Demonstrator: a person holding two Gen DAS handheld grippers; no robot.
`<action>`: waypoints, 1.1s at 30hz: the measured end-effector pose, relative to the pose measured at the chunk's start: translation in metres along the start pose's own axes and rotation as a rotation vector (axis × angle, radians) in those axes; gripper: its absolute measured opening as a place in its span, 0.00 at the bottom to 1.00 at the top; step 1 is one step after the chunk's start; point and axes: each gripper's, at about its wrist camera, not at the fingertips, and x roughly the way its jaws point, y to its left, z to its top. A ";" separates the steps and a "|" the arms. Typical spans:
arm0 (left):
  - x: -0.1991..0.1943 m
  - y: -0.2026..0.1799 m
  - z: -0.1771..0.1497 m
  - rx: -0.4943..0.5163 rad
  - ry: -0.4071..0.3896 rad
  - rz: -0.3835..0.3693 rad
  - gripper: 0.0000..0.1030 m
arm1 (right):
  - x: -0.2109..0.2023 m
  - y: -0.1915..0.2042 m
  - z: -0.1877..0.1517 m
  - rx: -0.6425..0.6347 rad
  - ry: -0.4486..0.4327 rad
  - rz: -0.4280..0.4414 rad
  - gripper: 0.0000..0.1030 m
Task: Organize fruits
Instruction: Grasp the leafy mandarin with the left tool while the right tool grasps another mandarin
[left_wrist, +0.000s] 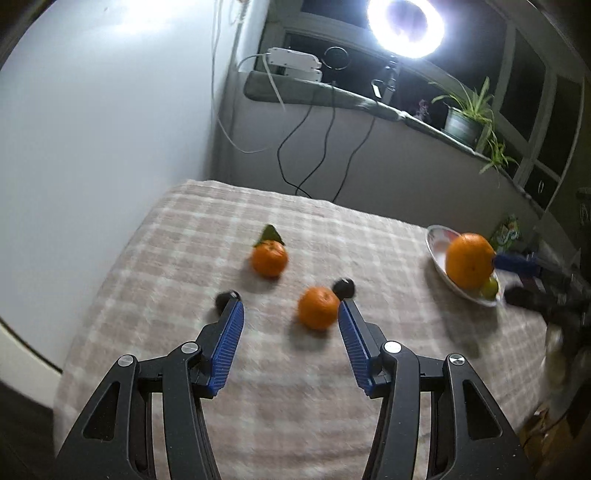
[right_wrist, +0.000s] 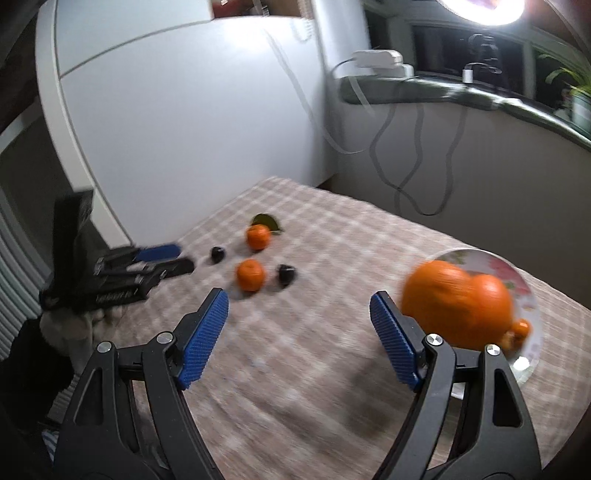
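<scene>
A near mandarin (left_wrist: 318, 308) lies on the checked cloth, just ahead of my open, empty left gripper (left_wrist: 291, 309) and close to its right finger. A leafy mandarin (left_wrist: 269, 257) lies farther back. Two dark small fruits (left_wrist: 344, 288) (left_wrist: 226, 298) lie beside them. A large orange (left_wrist: 469, 260) sits in the white plate (left_wrist: 439, 264) at the right with a greenish fruit (left_wrist: 490, 288). In the right wrist view my right gripper (right_wrist: 299, 301) is open and empty, beside the plate (right_wrist: 529, 352) and the blurred large orange (right_wrist: 458, 306). The mandarins (right_wrist: 250, 274) (right_wrist: 258, 236) lie beyond.
The checked cloth (left_wrist: 332, 387) covers the table. A white wall (left_wrist: 92, 129) stands at the left. A sill behind carries a ring light (left_wrist: 405, 26), cables and a potted plant (left_wrist: 466, 118). My left gripper also shows in the right wrist view (right_wrist: 155, 262) at the left.
</scene>
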 end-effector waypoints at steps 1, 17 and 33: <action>0.003 0.004 0.003 -0.007 0.004 -0.007 0.51 | 0.005 0.005 0.001 -0.008 0.006 0.007 0.77; 0.070 0.023 0.034 -0.020 0.117 -0.067 0.49 | 0.118 0.054 0.005 -0.075 0.146 0.047 0.52; 0.103 0.024 0.038 -0.006 0.189 -0.067 0.41 | 0.159 0.059 0.012 -0.131 0.201 -0.017 0.49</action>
